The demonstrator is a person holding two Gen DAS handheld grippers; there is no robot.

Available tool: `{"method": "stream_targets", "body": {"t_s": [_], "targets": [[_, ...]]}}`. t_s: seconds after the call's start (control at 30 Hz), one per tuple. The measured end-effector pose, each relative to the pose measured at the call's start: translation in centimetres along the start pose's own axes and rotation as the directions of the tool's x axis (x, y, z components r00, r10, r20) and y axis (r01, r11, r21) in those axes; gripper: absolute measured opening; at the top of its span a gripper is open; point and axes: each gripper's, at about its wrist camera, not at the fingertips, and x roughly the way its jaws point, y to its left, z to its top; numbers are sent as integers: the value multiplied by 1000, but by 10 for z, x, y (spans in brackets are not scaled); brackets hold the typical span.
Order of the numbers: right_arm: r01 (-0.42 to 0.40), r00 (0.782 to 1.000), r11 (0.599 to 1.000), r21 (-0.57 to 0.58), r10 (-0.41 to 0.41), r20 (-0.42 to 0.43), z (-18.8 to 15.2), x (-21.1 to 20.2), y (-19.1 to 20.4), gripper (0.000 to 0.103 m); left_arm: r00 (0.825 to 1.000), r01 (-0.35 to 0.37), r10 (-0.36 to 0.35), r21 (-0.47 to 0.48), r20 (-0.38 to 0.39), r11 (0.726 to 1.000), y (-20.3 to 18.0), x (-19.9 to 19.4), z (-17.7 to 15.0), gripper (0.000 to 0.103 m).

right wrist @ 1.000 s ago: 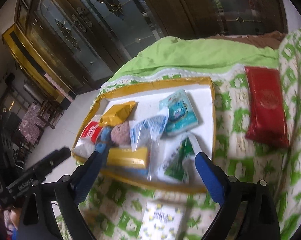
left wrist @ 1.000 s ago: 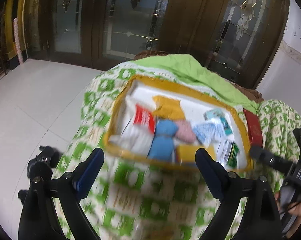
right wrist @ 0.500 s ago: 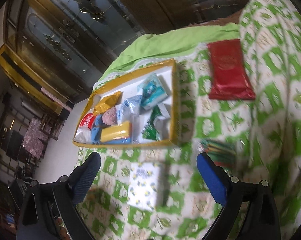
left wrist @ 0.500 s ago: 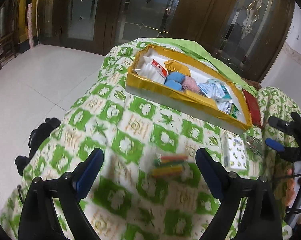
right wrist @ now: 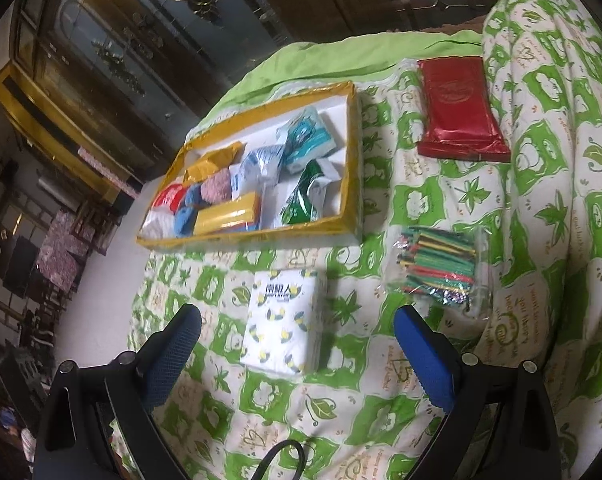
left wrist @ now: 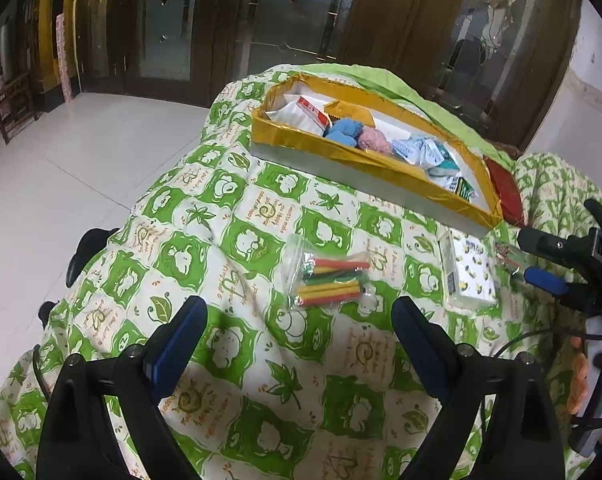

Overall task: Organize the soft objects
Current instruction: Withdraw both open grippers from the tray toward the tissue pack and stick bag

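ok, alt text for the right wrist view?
An open right hand-held gripper hovers over a white tissue pack on a green-and-white quilt. Beyond it sits a gold-rimmed tray full of soft packets, with a clear bag of coloured sticks and a red pouch to the right.

Green-patterned quilt point(right wrist: 441, 184) carries gold tray point(right wrist: 351, 152); tissue pack point(right wrist: 281, 320); red pouch point(right wrist: 457, 108); stick bags point(right wrist: 437, 268).

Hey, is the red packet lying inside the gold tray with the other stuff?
No, the red packet lies on the green patterned blanket, outside the gold tray and apart from its rim.
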Motion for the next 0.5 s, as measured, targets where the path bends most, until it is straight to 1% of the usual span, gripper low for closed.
{"method": "stream_targets", "body": {"t_s": [0.23, 0.5], "targets": [[-7, 999, 1000, -20, 6, -31, -4, 7, 6, 99, 1000, -20, 20, 47, -3, 999, -8, 5, -3, 93], [5, 998, 999, -52, -8, -56, -8, 16, 14, 99, 999, -31, 33, 96, -14, 995, -16, 10, -6, 93]]}}
